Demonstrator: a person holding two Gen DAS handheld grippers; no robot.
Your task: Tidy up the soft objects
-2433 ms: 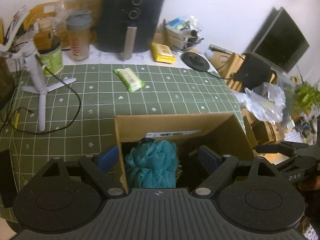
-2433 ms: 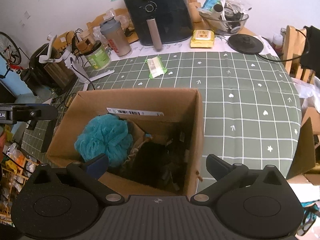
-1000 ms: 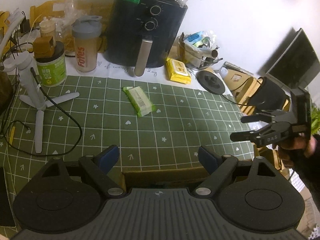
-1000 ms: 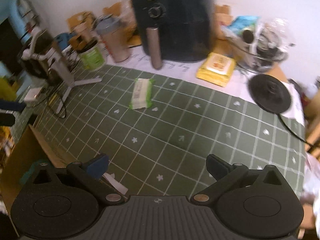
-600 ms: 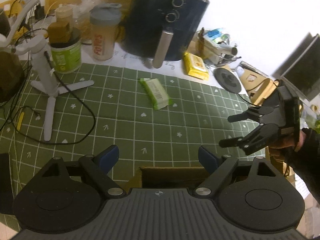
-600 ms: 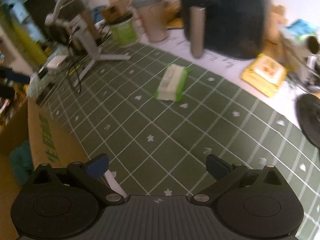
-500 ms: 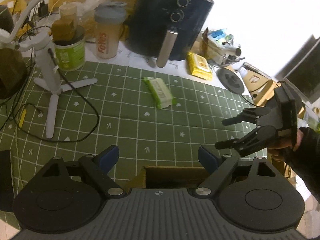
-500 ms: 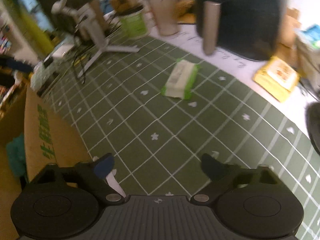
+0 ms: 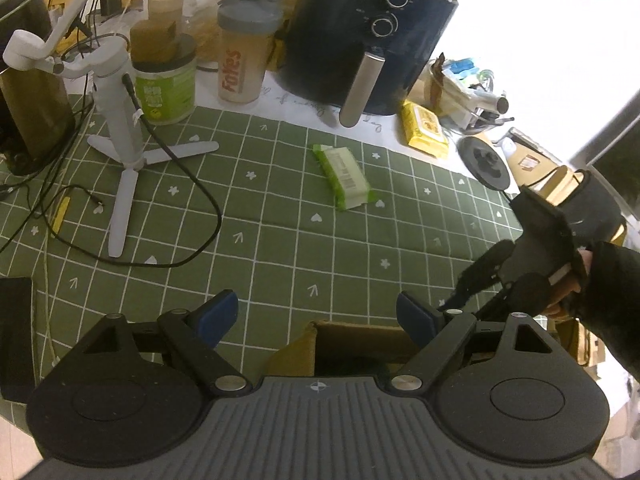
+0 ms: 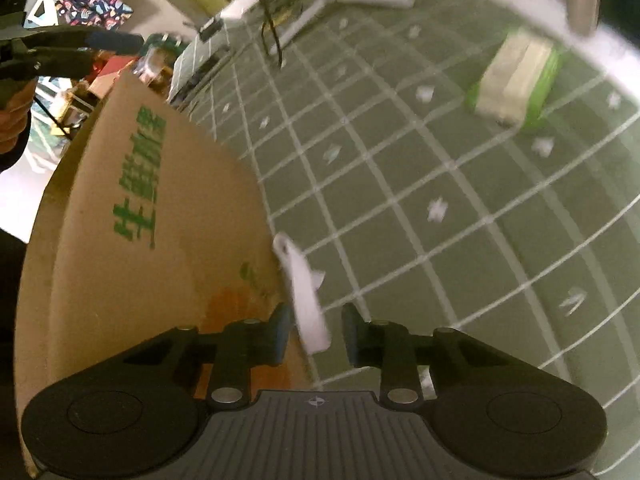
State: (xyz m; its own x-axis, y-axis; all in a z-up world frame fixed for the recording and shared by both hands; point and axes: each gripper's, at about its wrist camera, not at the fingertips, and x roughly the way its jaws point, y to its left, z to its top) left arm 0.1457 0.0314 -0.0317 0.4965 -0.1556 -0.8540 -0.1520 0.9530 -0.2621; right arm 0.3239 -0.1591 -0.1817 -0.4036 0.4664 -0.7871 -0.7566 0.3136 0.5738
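Observation:
A cardboard box (image 9: 352, 330) sits at the near edge of the green checked tablecloth (image 9: 280, 240); only its far rim shows in the left wrist view. My left gripper (image 9: 318, 314) is open and empty above that rim. In the right wrist view the box's flap (image 10: 140, 240) with green print fills the left side. My right gripper (image 10: 314, 334) has its jaws narrowed around the flap's edge, where a white tape strip (image 10: 304, 296) sticks out. It also shows in the left wrist view (image 9: 480, 280) at the box's right. A green wipes pack (image 9: 346, 176) lies mid-table.
A black air fryer (image 9: 368, 36), a shaker bottle (image 9: 244, 52), a green-labelled jar (image 9: 164, 84) and a yellow pack (image 9: 424, 130) stand along the back. A white tripod (image 9: 120, 128) with a black cable stands at the left. A black disc (image 9: 484, 160) lies at the right.
Both grippers rose out of the box. The right gripper swung left and down to the box flap and its jaws narrowed. The left view tilted up toward the table.

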